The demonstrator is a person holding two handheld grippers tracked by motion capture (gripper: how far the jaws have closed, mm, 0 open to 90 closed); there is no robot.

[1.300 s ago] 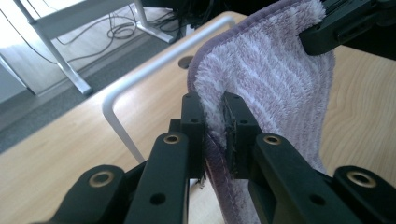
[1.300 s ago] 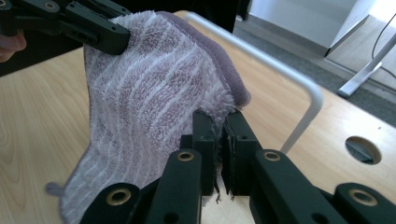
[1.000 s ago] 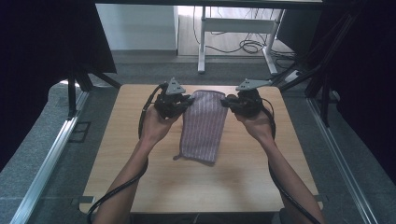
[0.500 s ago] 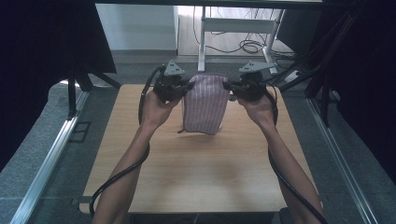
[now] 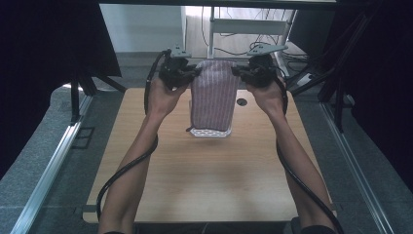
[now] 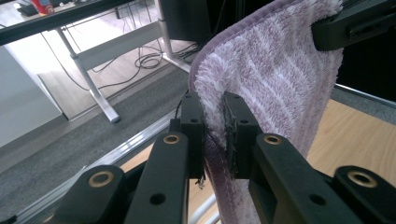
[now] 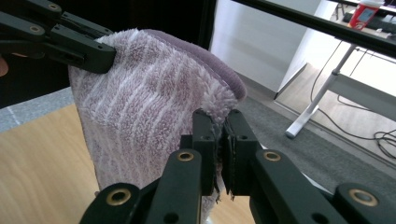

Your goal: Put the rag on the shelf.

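In the high view, the left hand-held gripper (image 5: 195,72) is clamped on the top left corner of the purple striped towel (image 5: 213,95). The towel hangs above the far half of the wooden worktop (image 5: 204,185), toward twelve o'clock, its lower edge just over the surface. At its top right corner the right hand-held gripper (image 5: 237,71) is clamped likewise.
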